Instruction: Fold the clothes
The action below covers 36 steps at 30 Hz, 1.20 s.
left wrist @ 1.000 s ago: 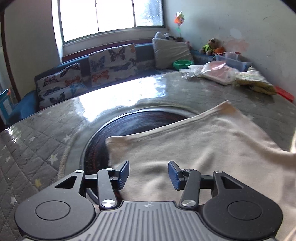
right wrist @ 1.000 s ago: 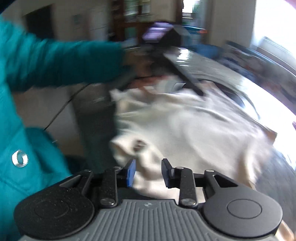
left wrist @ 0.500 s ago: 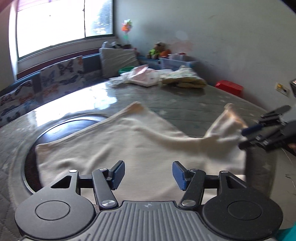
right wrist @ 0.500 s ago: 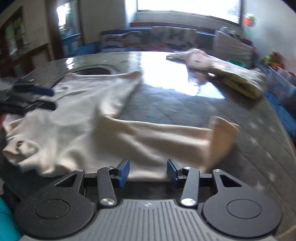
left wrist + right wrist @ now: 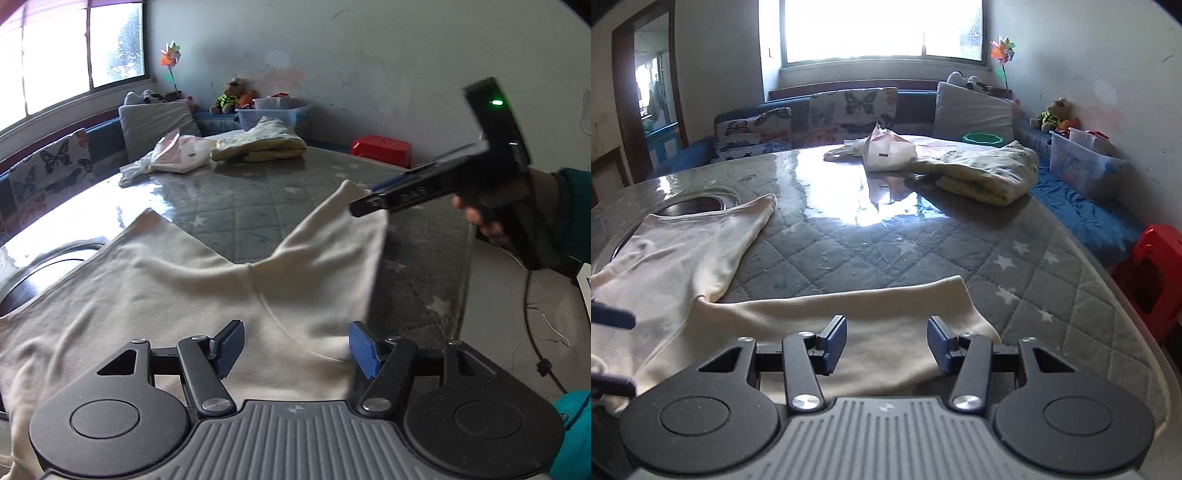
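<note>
A cream garment lies spread on the grey quilted table, two leg-like parts fanning out. My left gripper is open and empty, just above the garment's near part. My right gripper is open and empty, over the end of the garment's right part. In the left wrist view the right gripper hovers at that part's far end. The garment's left part reaches toward a dark round inset.
A folded yellowish blanket and a white-pink bundle lie at the table's far side. A dark round inset is in the table at left. A red stool stands by the right edge. A sofa with butterfly cushions is behind.
Both grippers swung round to face across the table. The right gripper has come over the end of the garment's right part. Both stay open.
</note>
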Motion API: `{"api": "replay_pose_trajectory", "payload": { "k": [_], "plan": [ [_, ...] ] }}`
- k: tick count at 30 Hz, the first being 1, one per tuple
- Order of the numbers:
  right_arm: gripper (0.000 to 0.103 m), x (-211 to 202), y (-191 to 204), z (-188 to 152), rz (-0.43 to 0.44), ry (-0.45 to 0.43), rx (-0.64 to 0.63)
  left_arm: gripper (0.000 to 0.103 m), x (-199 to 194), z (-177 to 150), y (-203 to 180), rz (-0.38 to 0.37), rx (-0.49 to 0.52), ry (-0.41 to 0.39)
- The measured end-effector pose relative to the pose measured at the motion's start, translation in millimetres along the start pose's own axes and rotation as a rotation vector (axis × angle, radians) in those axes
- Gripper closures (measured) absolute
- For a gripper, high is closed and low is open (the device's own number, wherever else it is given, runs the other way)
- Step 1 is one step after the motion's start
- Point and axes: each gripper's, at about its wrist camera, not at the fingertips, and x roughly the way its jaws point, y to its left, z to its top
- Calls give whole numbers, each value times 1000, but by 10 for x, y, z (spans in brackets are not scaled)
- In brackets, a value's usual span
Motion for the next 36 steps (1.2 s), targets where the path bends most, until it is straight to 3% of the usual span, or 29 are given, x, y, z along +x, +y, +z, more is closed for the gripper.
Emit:
{"api": "replay_pose_trajectory", "payload": {
  "k": [4,9,14,16,19,26,36],
  "plan": [
    [50,190,-128,-17,-29,14,12,37,30,-48,-84,-10,5,19],
    [49,214,-300,20,-132,3,15,37,41,-84,-131,-31,8,30],
    [44,164,-184,109,-66,-50,-12,36,55,-68,-172,-73,-6,26],
    [38,217,-99,128,-36,-51,-29,36,68,-75,-206,-84,-3,32],
    [38,328,-49,133,-19,-30,-30,36,73,-97,-238,-97,-3,43],
    [34,337,-121,127,-87,-9,-17,30,51,-131,-259,-130,-7,46],
    [14,-54,441,-21,140,-29,-115,21,-19,-122,-221,-115,-55,22]
  ]
}}
